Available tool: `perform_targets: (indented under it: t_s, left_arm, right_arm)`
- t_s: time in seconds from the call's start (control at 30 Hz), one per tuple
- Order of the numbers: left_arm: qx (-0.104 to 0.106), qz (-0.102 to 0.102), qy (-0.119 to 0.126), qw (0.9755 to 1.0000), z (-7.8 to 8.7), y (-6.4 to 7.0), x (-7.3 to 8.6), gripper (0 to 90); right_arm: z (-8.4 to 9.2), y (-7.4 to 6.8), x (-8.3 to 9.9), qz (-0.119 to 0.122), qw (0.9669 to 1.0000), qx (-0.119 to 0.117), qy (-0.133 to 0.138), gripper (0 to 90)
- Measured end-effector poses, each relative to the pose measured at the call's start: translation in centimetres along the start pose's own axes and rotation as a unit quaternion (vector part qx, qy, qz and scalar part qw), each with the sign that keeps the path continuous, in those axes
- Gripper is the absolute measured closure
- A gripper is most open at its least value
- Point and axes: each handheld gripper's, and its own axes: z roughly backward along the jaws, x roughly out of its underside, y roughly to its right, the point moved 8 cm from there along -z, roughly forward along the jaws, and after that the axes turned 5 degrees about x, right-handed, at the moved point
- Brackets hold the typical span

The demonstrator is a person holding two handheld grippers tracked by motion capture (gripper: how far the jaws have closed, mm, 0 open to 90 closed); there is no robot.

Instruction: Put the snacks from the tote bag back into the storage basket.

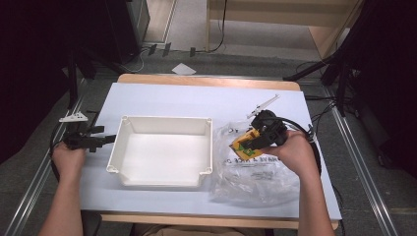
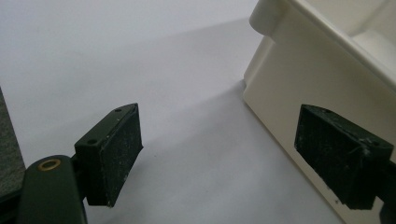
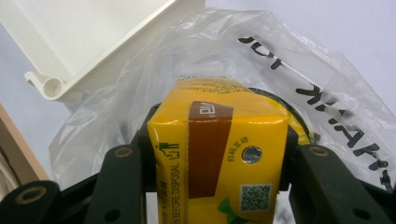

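Just to the right of the white tray (image 1: 129, 147) on the bench (image 1: 162, 98), the right hand-held gripper (image 1: 252, 142) pinches a yellow drink carton (image 1: 244, 145). The carton sits directly above a crumpled clear plastic bag (image 1: 255, 182), which lies beside the tray's right wall. In the right gripper view the two black jaws press against the carton's (image 3: 219, 158) opposite sides, and its foil straw hole faces the camera; the bag (image 3: 289, 60), printed with black lettering, billows behind it, with the tray's rolled rim (image 3: 51, 86) beyond that.

To the left of the tray, the left hand-held gripper (image 1: 105, 139) rests low over the bench, jaws spread with nothing between them. In the left gripper view one pad (image 2: 114, 154) hangs over bare bench surface, while the other lies in front of the tray's (image 2: 289, 84) outer wall, near its corner.

Likely risks: the bag's loose film may cling to the carton and be dragged along as it travels toward the tray. The carton is a soft box, so a hard squeeze could dent it or force liquid through the foil hole, and a light one could let it slip. The left hand-held gripper is close enough to nudge the tray.
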Motion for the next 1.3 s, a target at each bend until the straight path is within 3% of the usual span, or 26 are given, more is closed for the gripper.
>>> perform_targets:
  t_s: [0.13, 0.6, 0.9, 1.3]
  left_arm:
    - [-0.001, 0.0, 0.0, 1.0, 0.0, 0.0, 0.0, 15.9]
    - [0.0, 0.002, 0.003, 1.0, 0.3, 0.1, 0.2, 15.9]
    - [0.0, 0.003, 0.002, 1.0, 0.5, 0.1, 0.5, 15.9]
    - [-0.001, 0.004, 0.002, 1.0, 0.7, 0.1, 0.6, 16.0]
  right_arm:
    - [0.5, 0.0, -0.4, 0.003, 0.9999, 0.012, 0.009, 54.9]
    - [1.0, -0.4, -1.9, 0.003, 0.9985, 0.017, 0.051, 54.9]
    - [1.1, -0.6, -2.7, -0.002, 0.998, 0.009, 0.063, 54.9]
    - [1.4, -1.4, -4.1, 0.009, 0.997, 0.005, 0.077, 54.9]
